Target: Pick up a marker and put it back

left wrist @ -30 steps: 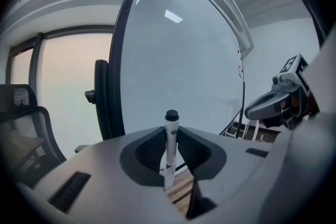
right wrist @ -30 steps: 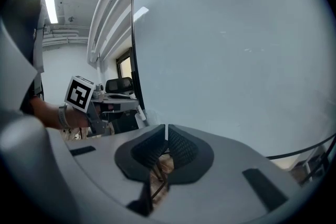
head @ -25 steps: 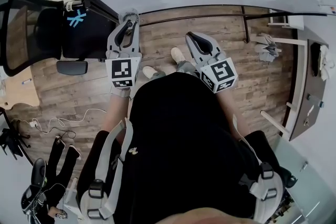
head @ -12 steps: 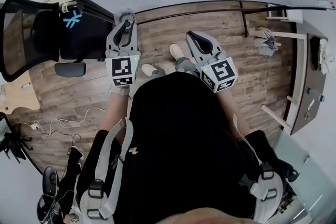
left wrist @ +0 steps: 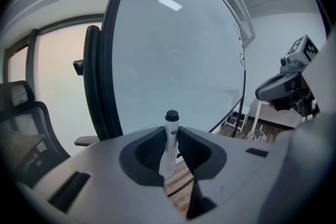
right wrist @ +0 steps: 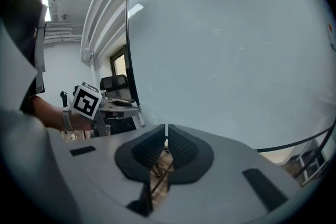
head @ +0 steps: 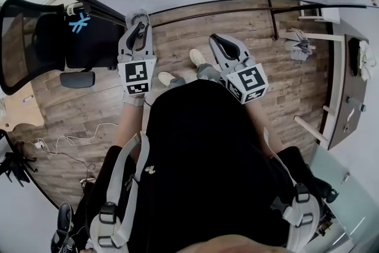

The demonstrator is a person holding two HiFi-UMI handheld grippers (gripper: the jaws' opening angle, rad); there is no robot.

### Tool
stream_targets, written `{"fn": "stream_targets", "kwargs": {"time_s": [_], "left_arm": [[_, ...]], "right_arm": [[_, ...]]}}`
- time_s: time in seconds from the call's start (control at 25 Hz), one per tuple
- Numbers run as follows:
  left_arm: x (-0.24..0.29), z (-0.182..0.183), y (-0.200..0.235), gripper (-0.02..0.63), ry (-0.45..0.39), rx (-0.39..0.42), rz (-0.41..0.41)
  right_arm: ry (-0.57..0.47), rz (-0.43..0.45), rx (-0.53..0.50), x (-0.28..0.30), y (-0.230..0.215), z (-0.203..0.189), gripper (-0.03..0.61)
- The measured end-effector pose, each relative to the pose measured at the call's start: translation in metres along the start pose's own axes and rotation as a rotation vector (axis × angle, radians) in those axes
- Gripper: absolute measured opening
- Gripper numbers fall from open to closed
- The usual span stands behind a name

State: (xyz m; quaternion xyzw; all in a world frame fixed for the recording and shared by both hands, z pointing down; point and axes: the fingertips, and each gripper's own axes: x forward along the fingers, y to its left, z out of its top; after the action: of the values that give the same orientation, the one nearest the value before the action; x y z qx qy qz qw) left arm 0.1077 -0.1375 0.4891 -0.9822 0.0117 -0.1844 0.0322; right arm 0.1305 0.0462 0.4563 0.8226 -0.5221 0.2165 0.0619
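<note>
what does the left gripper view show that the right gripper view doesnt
Only the left gripper view: a white marker with a black cap, clamped upright in the left gripper. Only the right gripper view: the right gripper, jaws together with nothing between them. Both: the large whiteboard ahead.

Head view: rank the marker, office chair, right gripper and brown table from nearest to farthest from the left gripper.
1. marker: clamped in the left gripper's own jaws.
2. office chair, just to its left, and right gripper, to its right: too close to call.
3. brown table: far right edge of the view.
</note>
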Motion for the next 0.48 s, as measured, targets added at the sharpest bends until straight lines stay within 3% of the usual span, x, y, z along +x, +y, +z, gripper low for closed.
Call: {"fn": "stream_targets", "kwargs": {"time_s": [0.48], "left_arm": [[0.0016,-0.0009,-0.0034,0.081,0.009,0.009,0.012]], "right_arm": [[0.0,0.002,-0.007,-0.0047,-0.004,-0.0009,0.027]]}}
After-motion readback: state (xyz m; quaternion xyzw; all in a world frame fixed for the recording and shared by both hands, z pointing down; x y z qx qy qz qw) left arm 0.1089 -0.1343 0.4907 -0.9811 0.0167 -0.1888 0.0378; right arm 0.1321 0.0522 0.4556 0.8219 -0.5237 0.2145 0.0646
